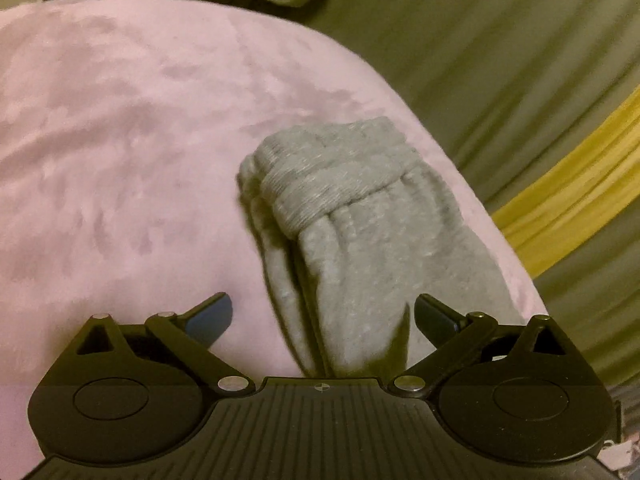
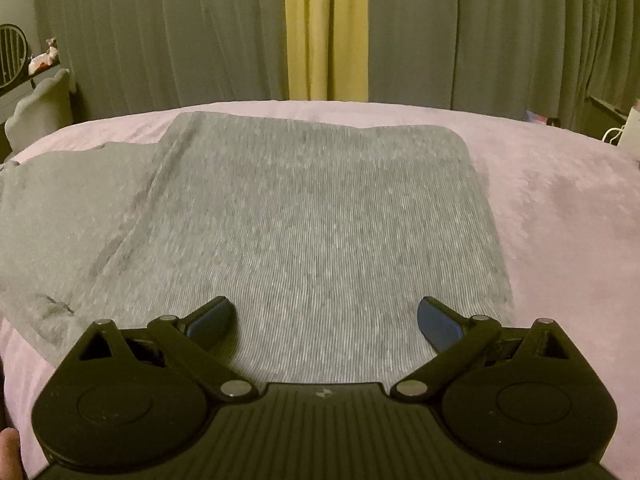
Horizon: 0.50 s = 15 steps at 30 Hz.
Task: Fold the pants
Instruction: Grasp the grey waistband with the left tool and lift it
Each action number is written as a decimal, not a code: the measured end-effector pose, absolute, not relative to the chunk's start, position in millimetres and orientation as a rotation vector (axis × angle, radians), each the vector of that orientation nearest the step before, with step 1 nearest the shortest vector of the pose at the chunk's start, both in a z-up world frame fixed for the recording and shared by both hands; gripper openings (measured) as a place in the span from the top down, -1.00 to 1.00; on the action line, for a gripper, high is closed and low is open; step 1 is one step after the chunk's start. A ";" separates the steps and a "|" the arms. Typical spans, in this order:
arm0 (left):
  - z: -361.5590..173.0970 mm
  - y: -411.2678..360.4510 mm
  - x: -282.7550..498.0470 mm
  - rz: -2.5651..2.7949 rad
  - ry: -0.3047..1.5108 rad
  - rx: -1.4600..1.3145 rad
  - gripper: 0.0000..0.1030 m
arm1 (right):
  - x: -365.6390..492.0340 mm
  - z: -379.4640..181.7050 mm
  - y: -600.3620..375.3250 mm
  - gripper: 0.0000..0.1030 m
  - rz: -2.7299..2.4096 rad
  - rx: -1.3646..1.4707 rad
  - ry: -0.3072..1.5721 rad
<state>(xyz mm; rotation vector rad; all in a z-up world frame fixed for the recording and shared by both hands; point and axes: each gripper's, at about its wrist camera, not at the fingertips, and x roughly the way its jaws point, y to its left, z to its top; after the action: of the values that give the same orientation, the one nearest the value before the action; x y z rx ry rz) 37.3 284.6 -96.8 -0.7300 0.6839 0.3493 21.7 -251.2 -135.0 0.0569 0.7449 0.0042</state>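
Grey sweatpants lie on a pink blanket. In the left wrist view the leg end with its ribbed cuff (image 1: 332, 188) lies folded over itself, running toward my left gripper (image 1: 323, 316), which is open with the cloth between its blue pads, not clamped. In the right wrist view the wide upper part of the pants (image 2: 320, 216) lies flat, with a seam running down its left side. My right gripper (image 2: 325, 318) is open just above the near edge of the cloth.
The pink blanket (image 1: 120, 140) covers the bed, whose edge curves round on the right of the left wrist view. Grey curtains with a yellow strip (image 2: 326, 28) hang behind. A chair (image 2: 40, 112) stands at the far left.
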 end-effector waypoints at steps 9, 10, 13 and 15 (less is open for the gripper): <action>-106.5 314.5 34.2 0.312 0.546 -0.879 -0.96 | 21.4 -134.3 -249.8 -0.92 0.006 0.060 0.733; -108.0 318.0 36.0 0.305 0.538 -0.896 -0.96 | 21.3 -134.1 -249.8 -0.92 0.006 0.060 0.732; -107.3 321.5 38.8 0.265 0.503 -0.920 -0.96 | 21.5 -134.2 -249.7 -0.92 0.007 0.060 0.732; -110.9 320.5 43.5 0.219 0.496 -0.930 -0.96 | 21.2 -134.0 -249.5 -0.92 0.007 0.060 0.731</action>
<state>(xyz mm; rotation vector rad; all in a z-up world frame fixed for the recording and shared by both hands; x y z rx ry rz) 43.5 320.5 -110.9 -0.9305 0.4956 0.2193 21.2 -249.5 -134.0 0.0596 0.7306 0.0066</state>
